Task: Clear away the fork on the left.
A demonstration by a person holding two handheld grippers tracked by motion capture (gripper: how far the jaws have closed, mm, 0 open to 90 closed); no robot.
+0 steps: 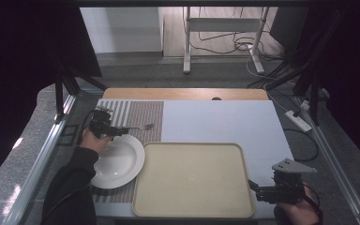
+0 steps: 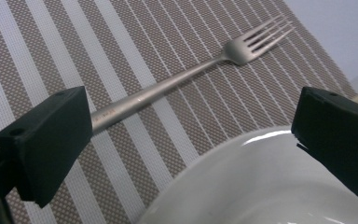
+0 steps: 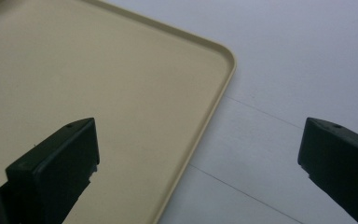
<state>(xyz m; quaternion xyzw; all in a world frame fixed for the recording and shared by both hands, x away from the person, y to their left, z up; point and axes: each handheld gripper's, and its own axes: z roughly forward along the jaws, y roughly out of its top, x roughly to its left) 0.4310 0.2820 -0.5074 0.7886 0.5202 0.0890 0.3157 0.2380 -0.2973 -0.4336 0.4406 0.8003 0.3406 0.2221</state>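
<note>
A metal fork lies on a brown striped placemat, tines to the right. A white plate sits on the mat's near part. My left gripper hovers open over the plate's far rim, with the fork handle just beyond its left jaw. A beige tray lies empty at the front centre. My right gripper is open, straddling the tray's right edge near its front corner, holding nothing.
A white sheet covers the table right of the mat. Metal frame rails run along both table sides. A desk frame and cables stand on the floor beyond.
</note>
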